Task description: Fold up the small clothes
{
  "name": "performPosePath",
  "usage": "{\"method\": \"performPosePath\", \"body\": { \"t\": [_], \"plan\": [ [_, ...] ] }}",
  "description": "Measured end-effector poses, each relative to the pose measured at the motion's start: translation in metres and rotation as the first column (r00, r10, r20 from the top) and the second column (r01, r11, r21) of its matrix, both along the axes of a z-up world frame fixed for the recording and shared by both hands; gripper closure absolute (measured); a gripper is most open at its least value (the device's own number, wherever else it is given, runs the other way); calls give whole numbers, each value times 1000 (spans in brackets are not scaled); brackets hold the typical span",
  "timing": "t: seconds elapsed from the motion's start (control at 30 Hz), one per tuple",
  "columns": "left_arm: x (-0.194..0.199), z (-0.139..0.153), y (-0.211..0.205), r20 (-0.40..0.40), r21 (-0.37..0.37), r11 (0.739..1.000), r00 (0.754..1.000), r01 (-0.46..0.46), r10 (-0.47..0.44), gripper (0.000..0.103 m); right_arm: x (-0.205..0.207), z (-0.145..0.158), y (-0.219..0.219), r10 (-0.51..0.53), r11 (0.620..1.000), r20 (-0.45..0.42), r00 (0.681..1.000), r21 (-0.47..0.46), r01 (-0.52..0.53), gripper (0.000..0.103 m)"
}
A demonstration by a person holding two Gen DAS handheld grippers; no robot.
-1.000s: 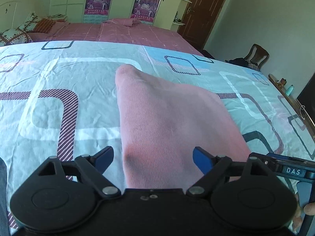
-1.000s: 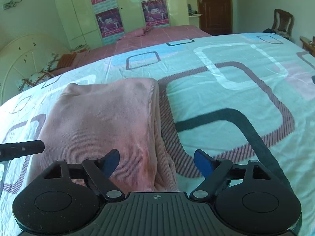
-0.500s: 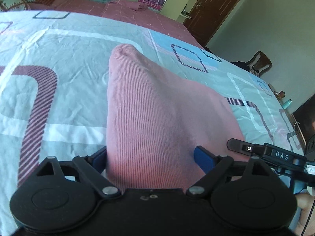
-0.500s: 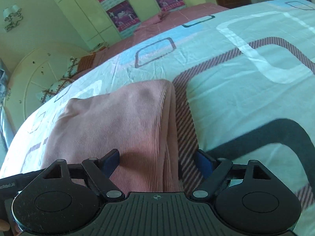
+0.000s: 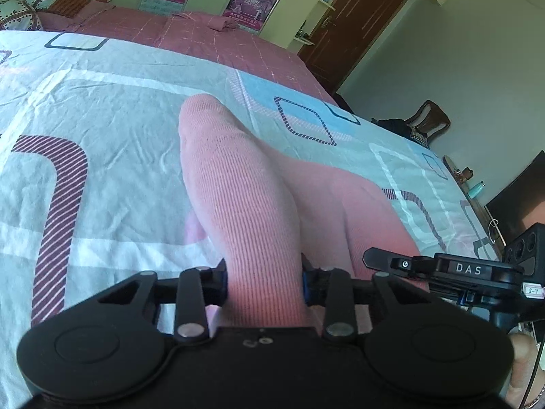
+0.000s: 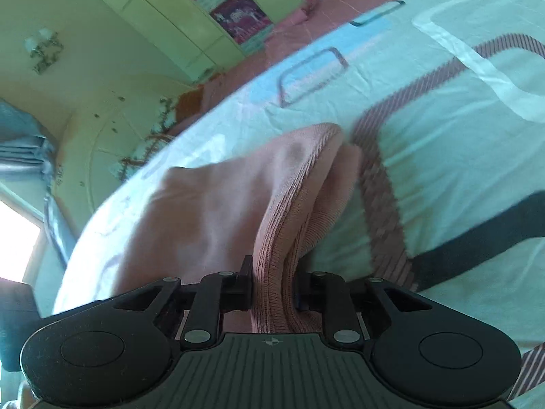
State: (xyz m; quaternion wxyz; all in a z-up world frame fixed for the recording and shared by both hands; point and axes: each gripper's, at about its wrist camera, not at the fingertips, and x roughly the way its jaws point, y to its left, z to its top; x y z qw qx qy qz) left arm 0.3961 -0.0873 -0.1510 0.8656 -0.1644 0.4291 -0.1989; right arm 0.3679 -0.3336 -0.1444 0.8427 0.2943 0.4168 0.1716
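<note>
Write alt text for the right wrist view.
The right tool is closing on the bunched near edge of a pink ribbed garment, its jaws pressing the fabric from both sides. The garment lies on a patterned bedsheet, with green wardrobe doors behind.

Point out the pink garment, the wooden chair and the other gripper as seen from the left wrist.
pink garment (image 5: 245, 211): left wrist view, on the raised ribbed fold.
wooden chair (image 5: 434, 117): left wrist view, on its backrest.
right gripper (image 5: 468, 269): left wrist view, on the labelled body.
</note>
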Motion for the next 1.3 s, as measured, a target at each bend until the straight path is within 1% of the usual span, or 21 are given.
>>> {"method": "performPosePath", "body": {
  "t": [0.07,0.13,0.2,0.27,0.33,0.43,0.53,0.63,0.73,0.83,0.93,1.03,1.17,1.23,1.3],
  "plan": [
    [-1,8,4,13,-10,1000,1000,3,-3,71,-1,17,11,15,1000,35,999,-7,-15,83],
    [-5,20,11,42,-4,1000,999,-2,2,71,-3,31,22,32,1000,60,998,0,-32,83],
    [-8,32,27,61,-15,1000,998,-14,15,71,-5,42,35,41,999,81,996,3,-41,83],
    [-11,44,47,82,-5,1000,996,-22,22,71,-7,51,53,41,999,98,994,30,-44,83],
    [-16,55,71,104,4,999,994,-34,34,71,-8,58,72,47,997,107,993,55,-53,83],
    [-24,67,115,131,11,998,990,-57,55,71,-7,67,114,67,994,123,990,73,-76,83],
    [-32,72,164,151,12,998,987,-64,61,71,-10,74,162,74,993,140,987,79,-86,83],
    [-37,74,217,165,13,999,985,-48,46,71,-16,79,216,60,995,147,987,76,-72,83],
    [-39,77,262,179,38,998,983,-52,44,71,-17,80,273,58,995,154,986,68,-69,83],
    [-35,78,303,178,61,995,982,-74,62,71,-12,75,321,58,994,153,986,81,-71,83],
    [-30,76,331,187,95,991,979,-95,76,71,-3,67,362,65,993,140,988,91,-78,83],
    [-24,68,353,181,106,987,978,-121,100,71,12,59,392,83,992,127,988,84,-94,83],
    [-21,47,374,169,122,981,977,-154,132,71,26,44,420,121,990,112,986,53,-128,83],
    [-19,34,381,156,135,977,977,-168,146,71,31,32,426,136,990,96,986,30,-139,83],
    [-17,20,384,143,169,970,978,-173,149,69,35,19,429,142,990,72,987,11,-143,83]
  ]
}}
